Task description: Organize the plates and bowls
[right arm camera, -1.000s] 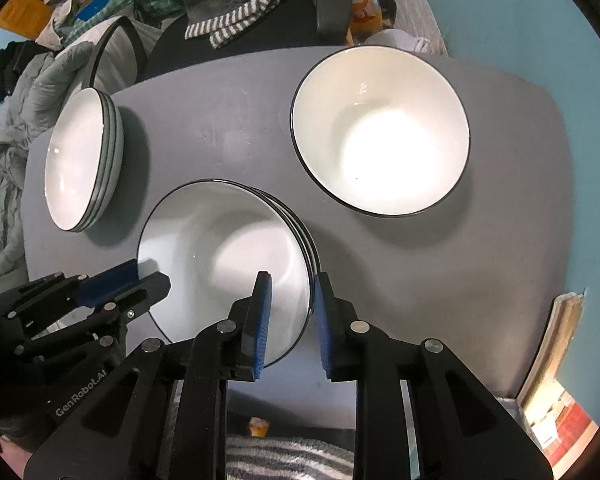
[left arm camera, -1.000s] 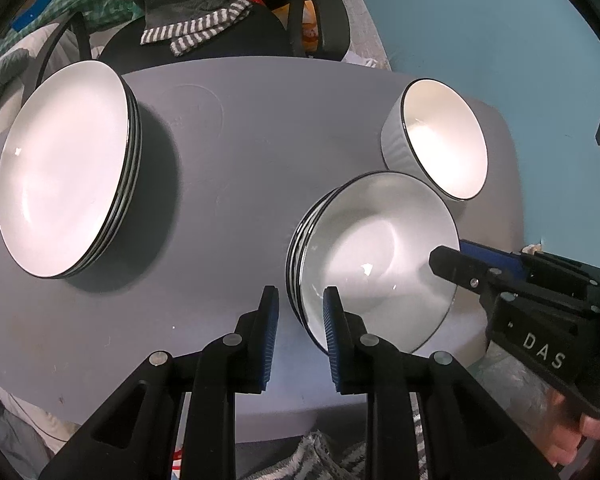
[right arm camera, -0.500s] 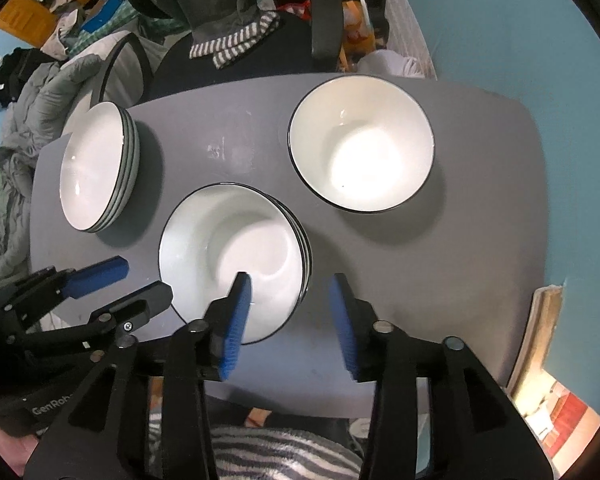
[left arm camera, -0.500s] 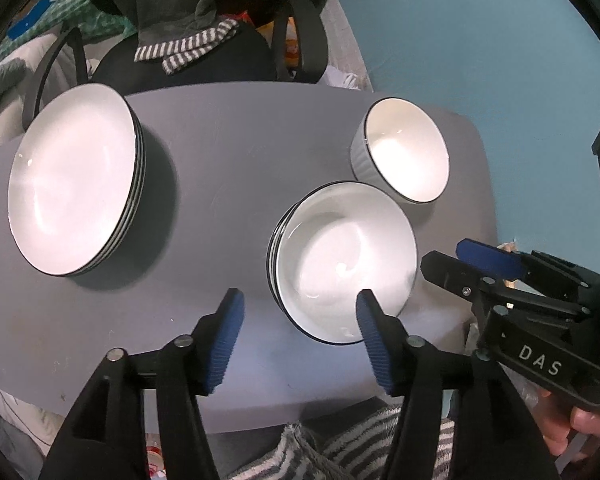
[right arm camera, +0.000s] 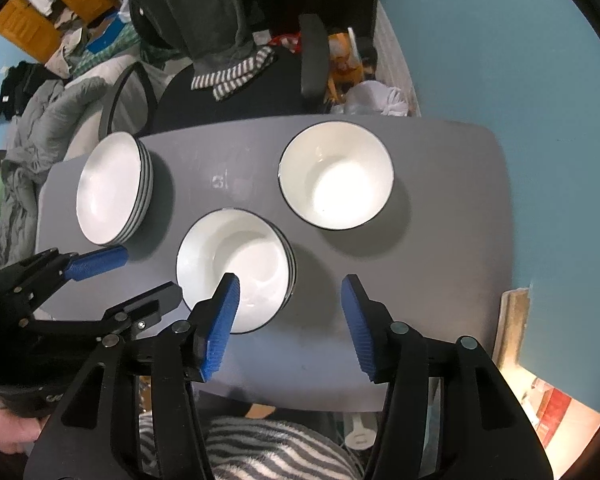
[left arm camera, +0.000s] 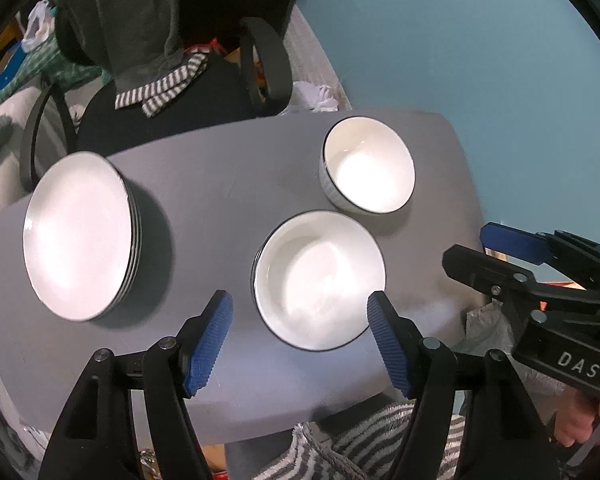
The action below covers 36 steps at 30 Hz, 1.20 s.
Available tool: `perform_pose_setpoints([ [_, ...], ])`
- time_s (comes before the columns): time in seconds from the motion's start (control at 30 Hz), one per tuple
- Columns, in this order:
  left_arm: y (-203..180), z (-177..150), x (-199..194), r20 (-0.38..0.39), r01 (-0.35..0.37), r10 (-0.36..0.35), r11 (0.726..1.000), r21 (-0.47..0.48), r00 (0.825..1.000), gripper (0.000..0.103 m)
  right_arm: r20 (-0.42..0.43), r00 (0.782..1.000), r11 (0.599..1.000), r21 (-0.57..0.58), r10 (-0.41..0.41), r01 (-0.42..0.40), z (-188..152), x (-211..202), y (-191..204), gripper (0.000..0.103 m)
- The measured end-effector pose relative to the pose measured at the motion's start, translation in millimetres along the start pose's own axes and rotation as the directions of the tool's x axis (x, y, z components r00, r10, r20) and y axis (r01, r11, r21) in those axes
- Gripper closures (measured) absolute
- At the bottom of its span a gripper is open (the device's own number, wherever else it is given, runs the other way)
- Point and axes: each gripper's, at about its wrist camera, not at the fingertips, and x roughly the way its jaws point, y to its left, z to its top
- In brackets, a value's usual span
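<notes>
On the grey table (left arm camera: 220,184) stand a stack of white black-rimmed plates (left arm camera: 76,236) at the left, a stack of shallow white bowls (left arm camera: 320,280) near the front middle, and a deeper white bowl (left arm camera: 368,166) at the back right. The same stacks show in the right wrist view: plates (right arm camera: 108,188), shallow bowls (right arm camera: 236,268), deep bowl (right arm camera: 336,176). My left gripper (left arm camera: 300,340) is open and empty, high above the table's front edge. My right gripper (right arm camera: 288,328) is open and empty, also raised over the front edge; it shows in the left wrist view (left arm camera: 496,248).
A black office chair (right arm camera: 236,92) draped with dark clothing and a striped scarf stands behind the table. A blue wall (right arm camera: 500,80) is at the right. Clothes and bedding (right arm camera: 32,120) lie at the left. A striped rug (right arm camera: 260,452) lies below the front edge.
Both grippers have opened from shut and pulled up and back from the shallow bowl stack; the table and dishes look smaller now. The dishes have not moved.
</notes>
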Motion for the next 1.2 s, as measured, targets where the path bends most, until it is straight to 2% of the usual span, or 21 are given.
perform_pose_setpoints([
  [0.3, -5.0, 38.2, 10.7, -0.012, -0.013, 0.014, 0.998, 0.065, 1.0, 0.029, 0.009, 0.999, 0.998, 0.056, -0.039, 0.039, 9.3, -0.4, -29.1, 0.049],
  [0.43, -7.3, 59.5, 21.1, -0.028, 0.013, -0.011, 0.996, 0.09, 1.0, 0.029, -0.006, 0.998, 0.994, 0.086, -0.063, 0.064, 18.1, 10.3, -46.8, 0.049],
  [0.57, -9.4, 80.6, 38.7, -0.059, 0.002, 0.006, 0.993, 0.12, 0.998, 0.029, -0.016, 0.996, 0.992, 0.092, -0.09, 0.091, 28.8, 24.0, -64.7, 0.049],
  [0.7, -15.0, 97.5, 56.9, -0.087, 0.002, 0.012, 0.988, 0.153, 0.996, 0.029, -0.031, 0.995, 0.989, 0.109, -0.094, 0.097, 39.8, 38.5, -80.9, 0.049],
  [0.9, -21.7, 116.3, 92.4, -0.15, -0.001, 0.029, 0.983, 0.183, 0.988, 0.029, -0.049, 0.998, 0.987, 0.152, -0.037, 0.044, 54.3, 64.0, -95.5, 0.049],
  [1.2, -26.8, 132.0, 126.6, -0.196, -0.003, 0.042, 0.981, 0.194, 0.98, 0.029, -0.089, 0.995, 0.987, 0.149, -0.042, 0.055, 68.9, 96.9, -102.9, 0.049],
])
